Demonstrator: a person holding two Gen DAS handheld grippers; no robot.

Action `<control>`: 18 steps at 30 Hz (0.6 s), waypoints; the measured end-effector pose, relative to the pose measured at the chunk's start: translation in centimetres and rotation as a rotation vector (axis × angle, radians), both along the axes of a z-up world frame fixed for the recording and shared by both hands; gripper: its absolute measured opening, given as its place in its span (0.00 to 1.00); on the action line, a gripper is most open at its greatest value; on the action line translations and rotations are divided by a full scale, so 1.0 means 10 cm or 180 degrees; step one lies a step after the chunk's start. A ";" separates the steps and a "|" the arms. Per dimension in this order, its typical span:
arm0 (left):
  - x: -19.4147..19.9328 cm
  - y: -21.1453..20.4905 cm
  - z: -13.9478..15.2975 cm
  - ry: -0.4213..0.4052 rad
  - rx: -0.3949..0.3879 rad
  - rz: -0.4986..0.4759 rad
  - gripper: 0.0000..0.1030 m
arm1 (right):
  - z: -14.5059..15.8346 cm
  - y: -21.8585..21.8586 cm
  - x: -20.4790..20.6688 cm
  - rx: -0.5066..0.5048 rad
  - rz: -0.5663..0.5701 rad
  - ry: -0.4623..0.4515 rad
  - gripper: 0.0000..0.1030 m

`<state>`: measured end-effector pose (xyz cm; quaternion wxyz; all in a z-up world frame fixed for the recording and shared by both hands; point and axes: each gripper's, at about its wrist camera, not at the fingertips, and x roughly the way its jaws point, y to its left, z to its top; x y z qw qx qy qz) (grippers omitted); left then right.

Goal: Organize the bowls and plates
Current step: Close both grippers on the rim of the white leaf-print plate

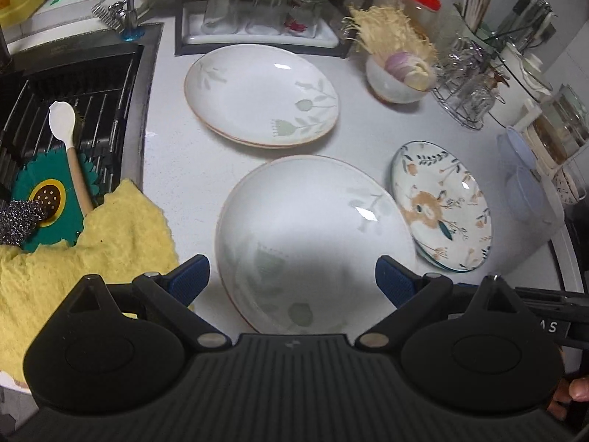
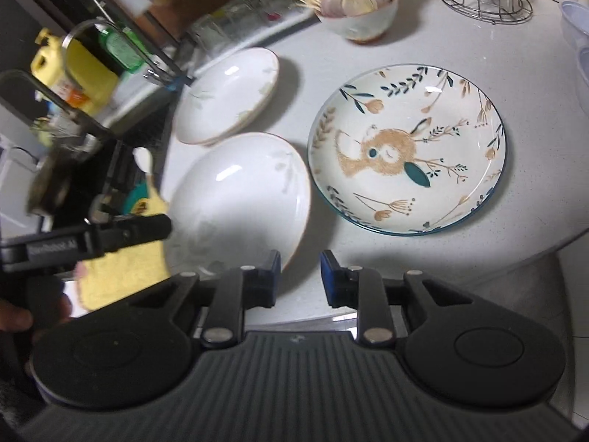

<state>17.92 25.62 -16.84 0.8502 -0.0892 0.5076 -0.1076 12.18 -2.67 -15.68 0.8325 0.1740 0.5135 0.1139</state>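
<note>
we find the left gripper [image 1: 292, 280] spread wide over the near white plate [image 1: 313, 235], rim between its pads, not yet pinched. right gripper [image 2: 300, 276] stands narrow and empty, deer plate [image 2: 406, 149] ahead. we advise closing squarely on the rim.

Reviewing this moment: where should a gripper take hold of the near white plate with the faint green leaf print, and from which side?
Take the white leaf-print plate by its raised rim at the near edge, coming in low from the counter's front. It lies flat and wide, so only the rim fits between the jaws. The open left gripper already faces that edge.
</note>
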 end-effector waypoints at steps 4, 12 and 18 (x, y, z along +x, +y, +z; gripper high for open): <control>0.17 0.13 -0.16 0.0080 -0.0040 0.0000 0.91 | -0.05 0.12 0.09 0.0063 -0.0049 0.0042 0.26; 0.37 0.24 -0.45 0.0199 -0.0250 0.0019 0.60 | -0.19 0.27 0.19 0.0051 -0.0270 0.0128 0.26; 0.46 0.27 -0.55 0.0190 -0.0237 0.0029 0.39 | -0.28 0.26 0.25 0.0061 -0.0394 0.0115 0.22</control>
